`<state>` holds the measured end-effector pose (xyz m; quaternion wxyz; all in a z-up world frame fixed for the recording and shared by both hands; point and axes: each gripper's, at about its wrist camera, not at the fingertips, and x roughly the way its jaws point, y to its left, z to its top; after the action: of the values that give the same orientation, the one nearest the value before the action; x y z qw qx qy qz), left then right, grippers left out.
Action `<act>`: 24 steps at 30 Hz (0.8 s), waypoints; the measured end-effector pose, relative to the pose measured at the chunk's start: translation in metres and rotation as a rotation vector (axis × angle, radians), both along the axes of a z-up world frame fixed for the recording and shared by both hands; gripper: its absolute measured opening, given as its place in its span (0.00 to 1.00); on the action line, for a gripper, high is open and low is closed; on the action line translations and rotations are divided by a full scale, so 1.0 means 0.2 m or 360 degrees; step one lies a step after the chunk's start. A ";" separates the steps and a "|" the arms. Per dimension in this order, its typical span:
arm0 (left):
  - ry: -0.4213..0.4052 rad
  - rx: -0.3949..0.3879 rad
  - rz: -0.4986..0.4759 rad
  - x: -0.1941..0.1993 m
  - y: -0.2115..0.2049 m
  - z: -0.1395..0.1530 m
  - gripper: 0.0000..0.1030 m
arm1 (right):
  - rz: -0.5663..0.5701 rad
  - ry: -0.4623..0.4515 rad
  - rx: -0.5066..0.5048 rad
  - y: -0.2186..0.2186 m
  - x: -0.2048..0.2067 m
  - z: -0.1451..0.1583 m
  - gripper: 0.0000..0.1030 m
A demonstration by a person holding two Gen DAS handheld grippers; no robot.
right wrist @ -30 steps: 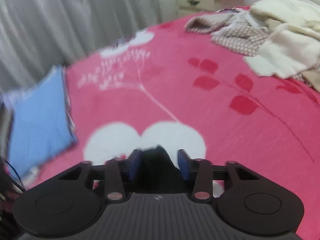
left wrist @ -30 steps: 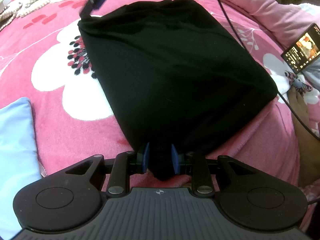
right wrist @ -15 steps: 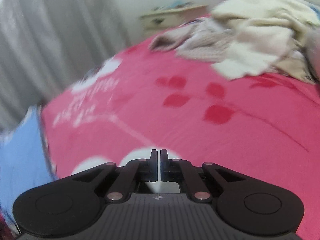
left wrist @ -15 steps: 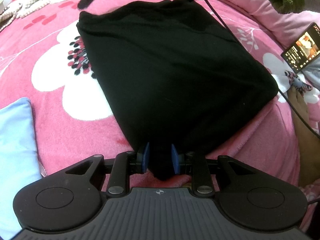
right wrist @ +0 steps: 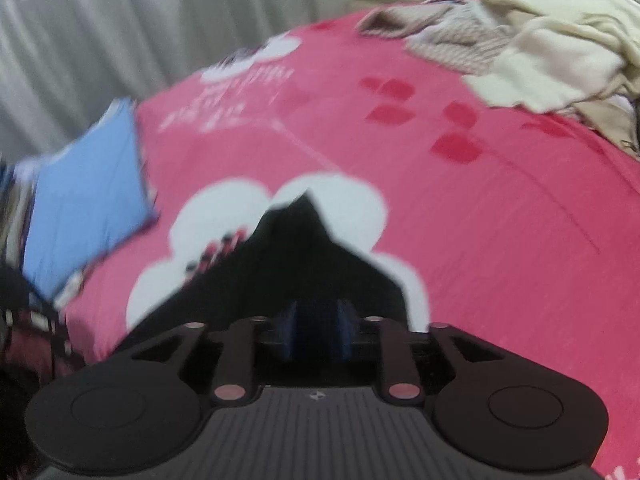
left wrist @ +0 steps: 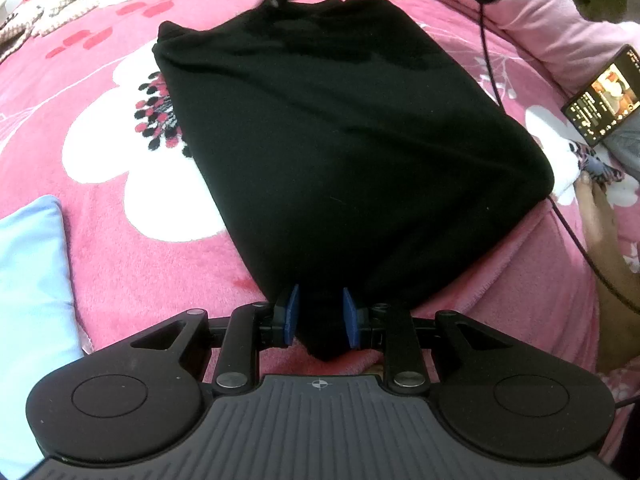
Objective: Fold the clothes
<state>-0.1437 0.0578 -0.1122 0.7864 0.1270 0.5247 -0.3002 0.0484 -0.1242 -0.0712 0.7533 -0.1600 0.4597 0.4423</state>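
My right tongs [right wrist: 316,334] just opened over the black garment [left wrist: 340,152] corner, nothing pinched — left tongs [left wrist: 319,318] clamp its near corner.

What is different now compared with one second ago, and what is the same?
The right gripper, shut and empty half a second ago, has just been opening; a corner of the folded black garment now lies between its jaws. The left gripper stays clamped on the near corner, unmoved on the pink flowered blanket.
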 end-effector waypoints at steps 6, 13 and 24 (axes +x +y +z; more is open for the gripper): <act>0.0004 0.0005 0.0009 0.00 0.00 0.00 0.23 | 0.0104 -0.0161 -0.0040 0.04 -0.10 0.00 0.12; 0.0004 0.0002 0.0007 0.00 0.00 0.00 0.23 | 0.0389 -0.0486 -0.0142 0.08 -0.36 0.00 0.09; 0.0002 -0.0006 0.0008 -0.01 0.01 0.00 0.23 | 0.0567 -0.0679 -0.0180 0.10 -0.51 0.03 0.15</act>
<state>-0.1455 0.0588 -0.1116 0.7871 0.1241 0.5249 -0.2994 -0.0532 -0.1041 -0.0651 0.7333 -0.3696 0.2792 0.4978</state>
